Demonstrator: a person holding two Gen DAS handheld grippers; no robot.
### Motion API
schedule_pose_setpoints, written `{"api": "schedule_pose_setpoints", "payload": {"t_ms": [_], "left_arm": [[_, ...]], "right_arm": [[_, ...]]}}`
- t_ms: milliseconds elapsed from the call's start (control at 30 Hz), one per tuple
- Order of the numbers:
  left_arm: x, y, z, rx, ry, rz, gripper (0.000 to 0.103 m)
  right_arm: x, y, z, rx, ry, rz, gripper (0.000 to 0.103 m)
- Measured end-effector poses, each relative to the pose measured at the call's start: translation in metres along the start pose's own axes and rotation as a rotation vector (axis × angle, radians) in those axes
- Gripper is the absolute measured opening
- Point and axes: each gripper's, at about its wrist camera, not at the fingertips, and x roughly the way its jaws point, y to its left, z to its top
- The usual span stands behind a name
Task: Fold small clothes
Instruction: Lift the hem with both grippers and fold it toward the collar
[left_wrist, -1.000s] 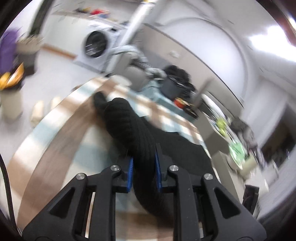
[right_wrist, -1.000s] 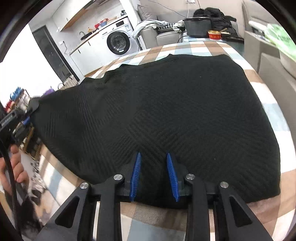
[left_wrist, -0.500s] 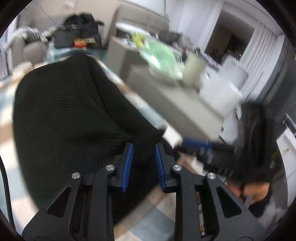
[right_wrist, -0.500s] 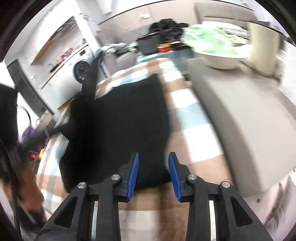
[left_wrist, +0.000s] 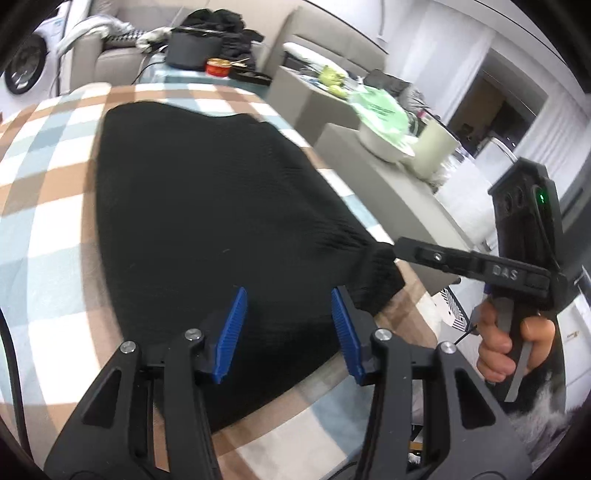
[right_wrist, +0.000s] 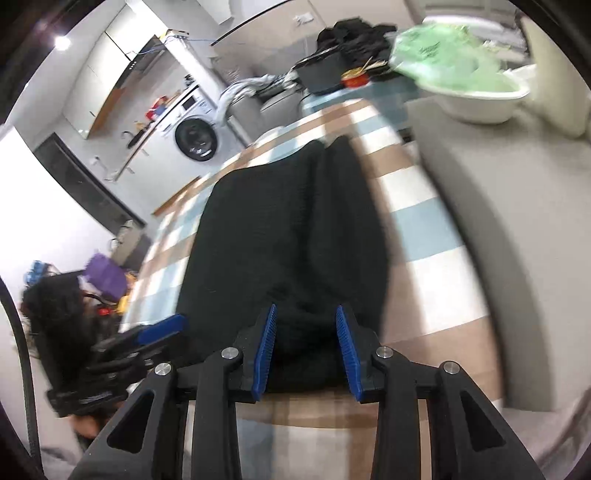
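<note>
A black knit garment (left_wrist: 207, 206) lies folded into a long strip on the checked tablecloth (left_wrist: 44, 229). My left gripper (left_wrist: 288, 328) hovers over its near end, jaws opening, blue pads wide apart and clear of the cloth. In the right wrist view my right gripper (right_wrist: 306, 347) is at the garment's (right_wrist: 288, 229) near edge. Its jaws are opening too, with a hump of fabric between the pads. From the left wrist view the right gripper's tip (left_wrist: 406, 245) meets the garment's right corner, with a hand (left_wrist: 509, 343) on its handle. The left gripper's blue pad (right_wrist: 159, 328) shows at the left.
A grey upholstered bench (left_wrist: 388, 184) runs along the table's right side, bearing a white bowl with a green bag (left_wrist: 384, 144). A black pot (left_wrist: 192, 51) and a red tin (left_wrist: 218, 68) stand at the table's far end. A washing machine (right_wrist: 194, 138) is behind.
The left gripper carried one side of the garment across and over the rest, then its jaws spread and let go. The right gripper's jaws have widened at the near edge.
</note>
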Motion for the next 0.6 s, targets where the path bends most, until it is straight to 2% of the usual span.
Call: {"api": "schedule_pose_setpoints", "payload": {"t_ms": [167,233,400,433,500,567,600], "left_arm": [[-0.011,0.028,-0.013,-0.056,-0.022,0.046,0.044],[-0.016,0.041,-0.016,-0.078,-0.024,0.055,0.044],[-0.019,0.053,-0.018,-0.108,-0.047,0.075,0.044],[-0.023,0.055,-0.018,-0.112,-0.055,0.077,0.044],[-0.031,0.059,-0.018,-0.123,-0.074,0.079,0.044],[-0.038,0.064,-0.018,-0.137,-0.089,0.088,0.044],[-0.041,0.067,-0.018,-0.144,-0.098,0.092,0.044]], "right_arm": [[0.007,0.005,-0.009,0.03,0.037,-0.037,0.055],[0.012,0.002,-0.011,0.076,0.061,-0.049,0.055],[0.023,-0.008,-0.009,0.192,0.044,0.013,0.056],[0.025,-0.01,-0.008,0.218,0.037,0.005,0.054],[0.027,-0.006,-0.006,0.187,0.009,-0.043,0.014],[0.021,0.0,-0.004,0.169,-0.006,-0.015,0.012],[0.007,0.01,-0.005,0.122,-0.06,0.003,0.011]]}}
